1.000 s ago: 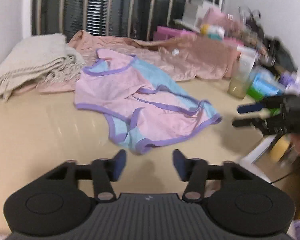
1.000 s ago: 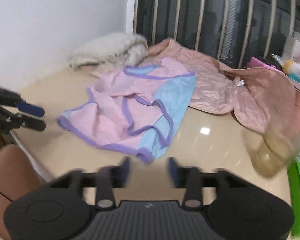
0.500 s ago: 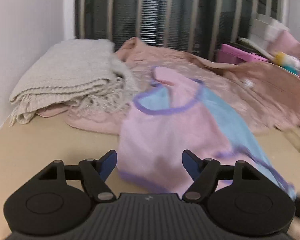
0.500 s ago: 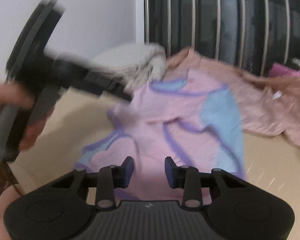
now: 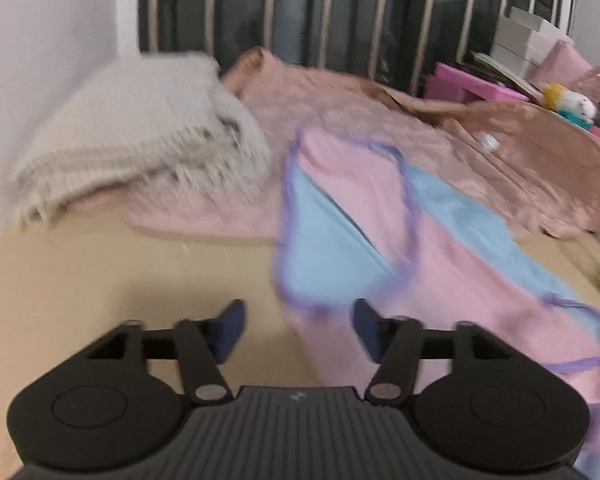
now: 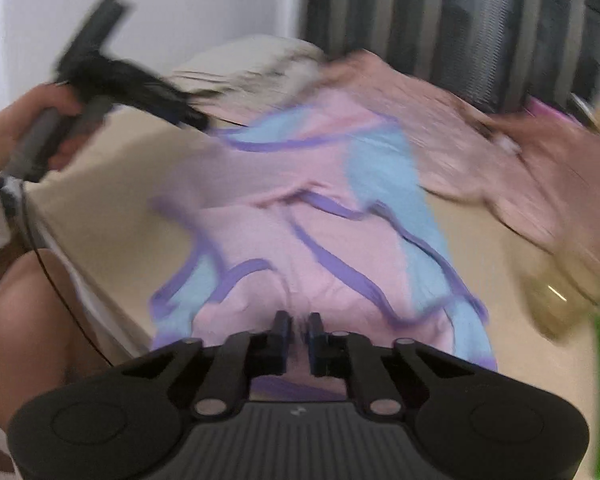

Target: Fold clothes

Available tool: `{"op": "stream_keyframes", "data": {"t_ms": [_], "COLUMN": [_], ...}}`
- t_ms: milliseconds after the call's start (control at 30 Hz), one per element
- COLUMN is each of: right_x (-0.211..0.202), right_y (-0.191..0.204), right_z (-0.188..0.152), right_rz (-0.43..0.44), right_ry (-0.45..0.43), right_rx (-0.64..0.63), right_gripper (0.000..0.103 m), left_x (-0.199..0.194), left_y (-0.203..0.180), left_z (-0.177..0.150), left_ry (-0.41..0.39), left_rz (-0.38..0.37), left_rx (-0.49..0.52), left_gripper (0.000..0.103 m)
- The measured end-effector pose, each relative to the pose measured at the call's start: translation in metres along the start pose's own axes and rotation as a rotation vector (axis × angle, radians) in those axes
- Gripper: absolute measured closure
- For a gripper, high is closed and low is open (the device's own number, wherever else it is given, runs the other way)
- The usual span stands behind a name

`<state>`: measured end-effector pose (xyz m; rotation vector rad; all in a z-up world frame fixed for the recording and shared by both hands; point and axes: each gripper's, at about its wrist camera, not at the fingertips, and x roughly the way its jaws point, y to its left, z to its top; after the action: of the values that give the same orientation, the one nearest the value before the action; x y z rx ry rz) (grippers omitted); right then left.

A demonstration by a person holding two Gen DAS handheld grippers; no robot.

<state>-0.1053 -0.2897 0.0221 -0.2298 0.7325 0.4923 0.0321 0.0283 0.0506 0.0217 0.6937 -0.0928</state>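
A: Folding's barely starting, imo. Pink-and-blue top (image 6: 300, 240) is lying crumpled on the beige table (image 5: 100, 272), purple trim twisting everywhere, no clean fold showing yet.

B: Agreed. It's sprawling mid-table, far edge lying against the peach garment (image 5: 480, 152) that's spreading out behind it. Knitted cream blanket (image 5: 132, 136) is sitting off to the far left by the wall, already looking folded.

A: Right gripper (image 6: 298, 336) is making the first move tho. Jaws have just been closing, and they're nearly together now, w/ the near hem of the top bunching up between the pads. I'm calling that a pinch on the fabric.

B: Yep, cloth's puckering right at the tips. And the left gripper (image 5: 298, 328)?

A: Jaws have just been opening, standing wide now. Top's near left edge is sitting between them and by the right pad, but nothing's being squeezed afaict. Holding nothing.

B: From the right wrist view you're seeing that left tool gripped in the person's hand (image 6: 40, 120), angling down toward the far left corner of the top. Blurry, so exact contact, can't tell.

A: Both tools are tilting down at the table, one at each side of the garment.

B: So what's left: pretty much all of it. Flattening, then every fold. Peach garment's waiting unfolded too.
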Motion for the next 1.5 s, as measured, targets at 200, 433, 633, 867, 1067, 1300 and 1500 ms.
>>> {"op": "stream_keyframes", "data": {"t_ms": [200,433,633,867,1067,1300,1500], "right_x": [-0.028,0.009,0.028,0.042,0.087,0.154,0.161], "right_y": [-0.036,-0.022,-0.001,0.030,0.084,0.150,0.139], "right_z": [0.013,0.041,0.037,0.057,0.125,0.149,0.181], "right_rz": [-0.021,-0.078,0.004,0.137,0.266,0.150,0.095], "right_ry": [-0.160,-0.161,-0.129,-0.106,-0.095,-0.002,-0.024], "right_rx": [0.152,0.134,0.082,-0.013,-0.016,-0.132,-0.103], "right_gripper": [0.075,0.074,0.074,0.073,0.059,0.066,0.103], "left_x": [0.059,0.078,-0.007,-0.127,-0.116,-0.096,-0.105], "left_y": [-0.019,-0.032,0.003,0.037,0.058,0.073,0.080], "left_z": [0.029,0.022,-0.046,-0.119,-0.099,-0.116,-0.126], "left_ry": [0.024,0.060,0.051,0.054,-0.066,0.006,-0.011], "left_rz": [0.037,0.089,0.135,0.087,0.100,0.099,0.084], "left_rx": [-0.028,0.027,0.089,-0.067,-0.074,-0.056,-0.022], "left_gripper": [0.025,0.100,0.101,0.097,0.050,0.064,0.061]}}
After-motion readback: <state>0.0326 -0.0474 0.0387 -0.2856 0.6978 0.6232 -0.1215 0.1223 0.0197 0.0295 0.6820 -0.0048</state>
